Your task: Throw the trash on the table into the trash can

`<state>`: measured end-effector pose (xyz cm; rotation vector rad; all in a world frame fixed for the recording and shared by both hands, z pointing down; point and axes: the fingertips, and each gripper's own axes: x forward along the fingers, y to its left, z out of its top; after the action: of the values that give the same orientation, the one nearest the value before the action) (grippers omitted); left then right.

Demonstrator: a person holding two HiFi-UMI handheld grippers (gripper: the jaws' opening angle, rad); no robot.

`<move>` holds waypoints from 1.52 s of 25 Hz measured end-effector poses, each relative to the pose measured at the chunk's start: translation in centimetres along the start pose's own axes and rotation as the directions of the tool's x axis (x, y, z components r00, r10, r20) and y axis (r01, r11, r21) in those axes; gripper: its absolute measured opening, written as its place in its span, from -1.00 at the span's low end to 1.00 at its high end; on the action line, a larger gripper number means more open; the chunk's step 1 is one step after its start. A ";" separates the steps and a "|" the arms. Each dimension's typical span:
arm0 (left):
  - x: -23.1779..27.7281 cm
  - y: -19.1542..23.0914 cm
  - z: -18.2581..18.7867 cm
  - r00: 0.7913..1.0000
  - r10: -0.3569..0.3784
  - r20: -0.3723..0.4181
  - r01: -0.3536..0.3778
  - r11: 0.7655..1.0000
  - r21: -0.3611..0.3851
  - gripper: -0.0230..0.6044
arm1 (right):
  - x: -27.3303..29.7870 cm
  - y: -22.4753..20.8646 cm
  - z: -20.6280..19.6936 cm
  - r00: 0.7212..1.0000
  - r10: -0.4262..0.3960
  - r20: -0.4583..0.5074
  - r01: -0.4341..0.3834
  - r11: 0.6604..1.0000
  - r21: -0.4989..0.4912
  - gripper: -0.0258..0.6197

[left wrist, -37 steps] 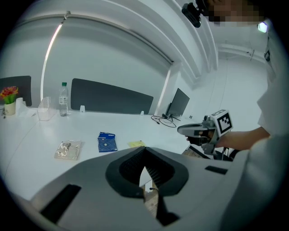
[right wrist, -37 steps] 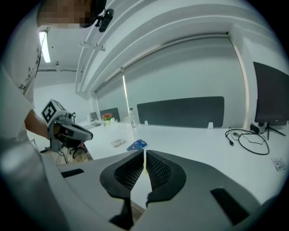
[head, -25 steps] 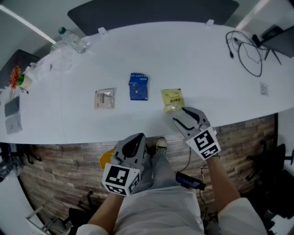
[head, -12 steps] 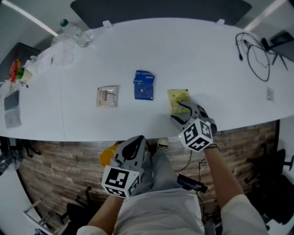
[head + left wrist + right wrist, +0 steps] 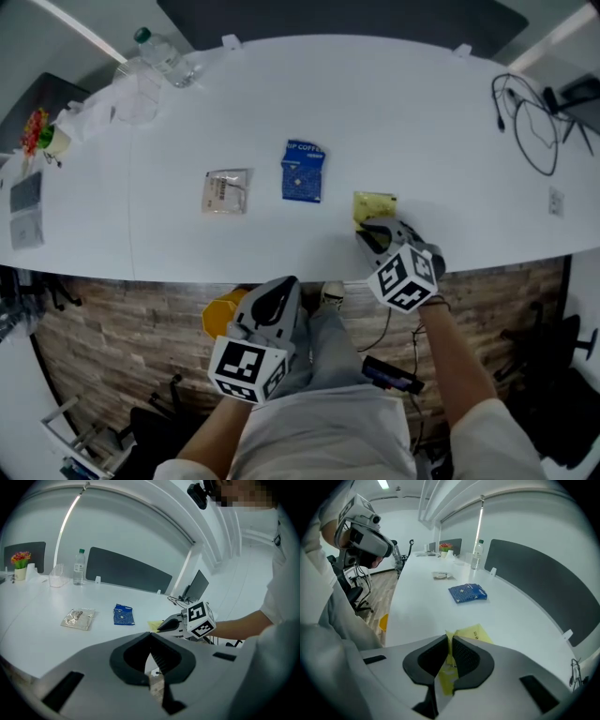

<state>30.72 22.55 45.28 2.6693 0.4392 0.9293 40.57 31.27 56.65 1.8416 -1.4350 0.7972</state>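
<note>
Three packets lie on the white table (image 5: 422,122): a yellow packet (image 5: 375,203) (image 5: 476,633), a blue coffee packet (image 5: 303,172) (image 5: 468,593) and a clear beige packet (image 5: 226,191) (image 5: 78,618). My right gripper (image 5: 367,231) (image 5: 450,643) sits at the table's near edge. Its jaws have just been closing and now pinch the yellow packet's near edge, which stands up between them. My left gripper (image 5: 277,289) (image 5: 150,654) hangs shut and holds nothing, in front of and below the table edge. A yellow trash can (image 5: 218,315) shows under the table.
At the far left stand a water bottle (image 5: 165,58), a clear container (image 5: 137,99) and a small flower pot (image 5: 37,141). Black cables (image 5: 525,117) lie at the far right. The person's legs and a shoe (image 5: 330,295) are below the table edge.
My right gripper has dropped onto the near edge of the yellow packet and gone from wide open to shut on it. The left gripper has stayed put.
</note>
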 end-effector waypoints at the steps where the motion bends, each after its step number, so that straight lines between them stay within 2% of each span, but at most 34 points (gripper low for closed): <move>1: -0.1 0.0 -0.1 1.000 0.000 -0.001 0.000 1.000 0.000 -0.92 | -0.1 0.1 0.1 1.000 0.000 0.007 0.000 1.000 0.008 -0.76; 10: -0.7 -0.3 0.0 1.000 0.018 0.022 -0.018 1.000 -0.010 -0.92 | -2.4 -0.7 1.8 0.995 -0.030 0.099 0.023 0.997 0.070 -0.79; 17: -3.0 -0.2 -0.1 0.996 0.062 0.065 -0.059 0.997 -0.045 -0.92 | -5.0 0.9 4.0 0.985 -0.020 0.171 -0.004 0.990 0.138 -0.79; 20: -4.5 0.6 -0.5 0.991 0.108 0.084 -0.102 0.992 -0.069 -0.92 | -5.2 2.3 6.0 0.980 0.012 0.199 -0.037 0.992 0.122 -0.79; 23: -6.0 1.9 -1.2 0.978 0.180 0.108 -0.167 0.979 -0.114 -0.92 | -4.4 4.4 8.2 0.974 0.078 0.215 -0.091 0.994 0.055 -0.79; 27: -9.4 4.1 -2.2 0.951 0.276 0.136 -0.252 0.952 -0.175 -0.92 | -2.9 8.2 11.7 0.956 0.173 0.236 -0.171 0.985 -0.027 -0.79; 30: -12.5 6.0 -3.6 0.922 0.357 0.148 -0.321 0.921 -0.222 -0.92 | -1.8 11.1 14.5 0.937 0.246 0.249 -0.229 0.969 -0.097 -0.79; 34: -17.1 8.8 -6.0 0.867 0.474 0.156 -0.414 0.857 -0.306 -0.92 | -0.2 15.7 17.6 0.906 0.345 0.245 -0.303 0.933 -0.193 -0.79; 38: -21.5 10.9 -8.5 0.811 0.563 0.158 -0.476 0.793 -0.381 -0.92 | 1.1 20.1 20.3 0.877 0.425 0.225 -0.358 0.890 -0.283 -0.79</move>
<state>11.28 6.00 43.69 2.5746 -0.5125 0.6731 22.53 10.79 48.11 1.5432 -2.0410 0.5317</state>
